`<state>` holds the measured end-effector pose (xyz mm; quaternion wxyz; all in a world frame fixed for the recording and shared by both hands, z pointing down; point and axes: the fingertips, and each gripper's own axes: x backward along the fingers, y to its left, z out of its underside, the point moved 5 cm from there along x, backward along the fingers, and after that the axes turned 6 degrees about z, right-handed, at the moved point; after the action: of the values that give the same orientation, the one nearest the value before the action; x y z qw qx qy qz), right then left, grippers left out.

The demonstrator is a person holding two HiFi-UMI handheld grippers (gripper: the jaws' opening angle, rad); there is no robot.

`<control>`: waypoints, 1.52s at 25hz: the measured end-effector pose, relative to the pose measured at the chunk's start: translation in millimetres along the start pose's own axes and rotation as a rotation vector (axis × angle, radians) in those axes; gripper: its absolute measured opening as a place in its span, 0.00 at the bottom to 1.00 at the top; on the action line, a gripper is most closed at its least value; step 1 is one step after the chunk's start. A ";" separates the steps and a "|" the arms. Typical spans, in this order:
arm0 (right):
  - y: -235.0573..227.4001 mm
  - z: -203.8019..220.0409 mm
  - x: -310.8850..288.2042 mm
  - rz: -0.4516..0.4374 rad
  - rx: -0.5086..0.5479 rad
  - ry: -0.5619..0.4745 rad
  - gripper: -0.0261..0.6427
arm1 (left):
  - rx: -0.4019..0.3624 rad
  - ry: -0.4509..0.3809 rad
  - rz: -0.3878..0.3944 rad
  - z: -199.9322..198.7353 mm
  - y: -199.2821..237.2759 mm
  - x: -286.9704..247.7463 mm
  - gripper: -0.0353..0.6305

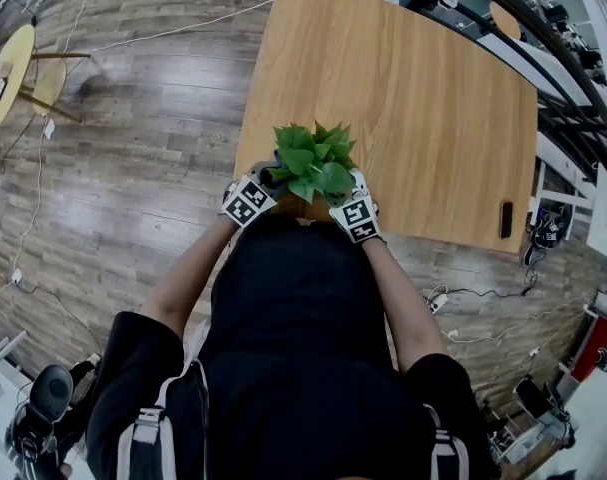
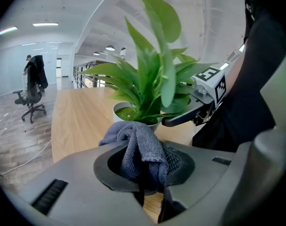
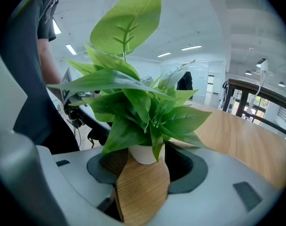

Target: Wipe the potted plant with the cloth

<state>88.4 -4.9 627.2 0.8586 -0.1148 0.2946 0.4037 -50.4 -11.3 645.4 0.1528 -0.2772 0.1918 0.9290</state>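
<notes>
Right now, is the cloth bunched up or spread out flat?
Bunched up: the cloth sits crumpled in folds, pinched between the jaws of the left gripper, close to the plant.

— Where's the green leafy plant in its white pot (image 1: 313, 163)?
— On the light wooden table (image 1: 413, 98), at its near edge, towards the left corner.
— And around it?
— On its left the left tongs (image 1: 264, 183), with the grey knitted cloth (image 2: 140, 147) pinched between them, just beside the pot. The right tongs (image 1: 354, 192) are on its right. A small black flat device (image 1: 506, 219) lies near the near right corner.
</notes>
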 end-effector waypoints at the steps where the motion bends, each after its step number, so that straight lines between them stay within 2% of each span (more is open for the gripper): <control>1: -0.2 -0.3 -0.1 0.001 -0.004 -0.002 0.39 | -0.003 -0.001 0.005 0.7 -3.4 -0.6 0.23; 7: 3.9 -1.8 1.6 -0.011 0.001 -0.011 0.39 | 0.053 -0.035 -0.024 3.8 -1.6 -0.3 0.23; 15: 28.3 1.5 4.5 -0.086 0.004 -0.028 0.39 | 0.117 -0.079 -0.108 5.6 19.2 7.9 0.23; 18: 18.4 8.2 5.5 -0.024 0.024 0.000 0.39 | 0.128 -0.075 -0.113 5.9 23.4 9.1 0.23; 21: 2.8 7.6 4.1 0.039 0.045 -0.001 0.39 | 0.126 -0.067 -0.125 6.2 30.3 9.6 0.23; 24: 3.2 1.3 2.3 -0.011 0.075 -0.033 0.39 | 0.124 -0.059 -0.128 7.6 32.2 8.4 0.23; 27: 5.0 -2.5 0.8 -0.052 0.096 -0.046 0.39 | 0.091 -0.049 -0.108 4.6 28.4 5.3 0.23; 38: 2.3 -5.9 -3.6 -0.050 0.064 -0.042 0.39 | 0.045 -0.032 -0.051 7.8 11.9 4.4 0.23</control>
<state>82.4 -8.2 624.7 0.8776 -0.0862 0.2862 0.3748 -62.1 -17.5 652.1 0.1856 -0.2635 0.2031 0.9246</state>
